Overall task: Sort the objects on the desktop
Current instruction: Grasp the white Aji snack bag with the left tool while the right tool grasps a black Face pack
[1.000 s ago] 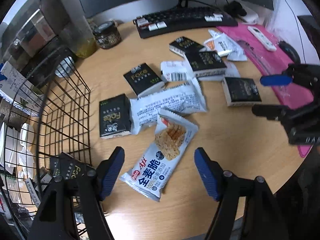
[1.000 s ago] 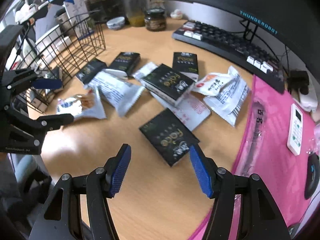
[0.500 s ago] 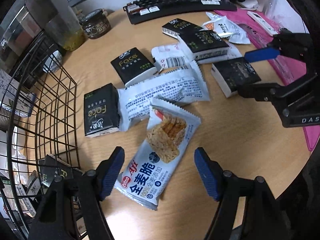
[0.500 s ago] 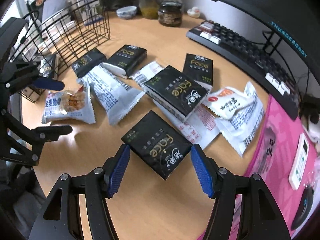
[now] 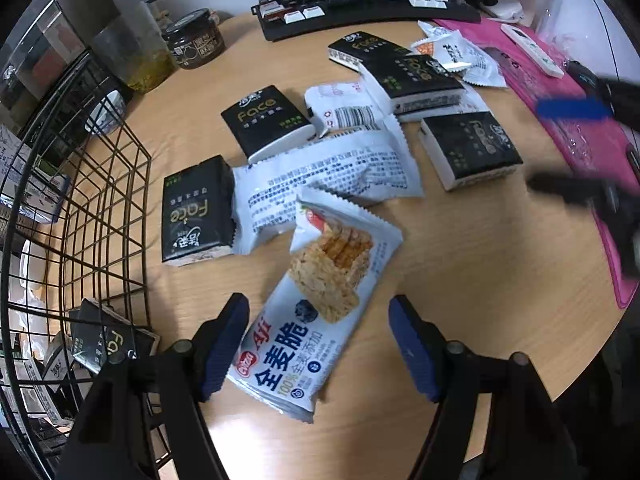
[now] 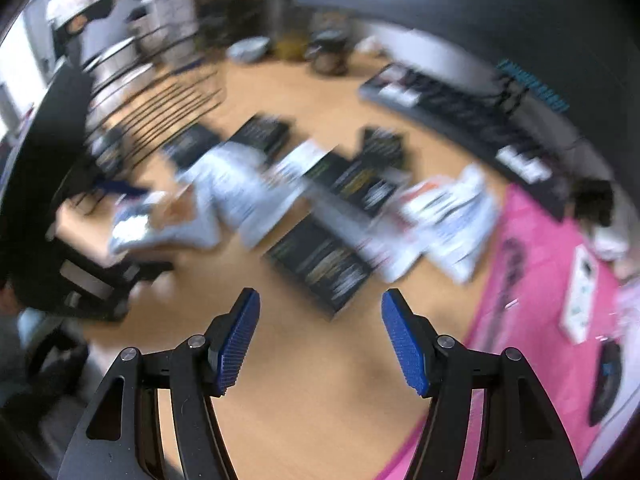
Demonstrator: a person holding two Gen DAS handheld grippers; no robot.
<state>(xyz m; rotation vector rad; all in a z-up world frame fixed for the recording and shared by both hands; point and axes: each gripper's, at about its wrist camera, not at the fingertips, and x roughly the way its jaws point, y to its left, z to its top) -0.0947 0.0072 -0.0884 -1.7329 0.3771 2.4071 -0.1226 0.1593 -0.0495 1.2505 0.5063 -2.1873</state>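
Note:
My left gripper is open, its blue pads either side of the near end of a white and blue cracker packet lying on the wooden desk. Black tissue packs and white snack wrappers lie beyond it. My right gripper is open and empty above the desk; a black tissue pack lies just ahead of it. The right wrist view is blurred by motion.
A black wire basket holding tissue packs stands at the left. A keyboard, a dark jar and a glass container are at the back. A pink mat with a white remote lies at the right.
My left gripper has come lower and closer over the cracker packet. My right gripper has pulled back from the black tissue pack and is moving fast.

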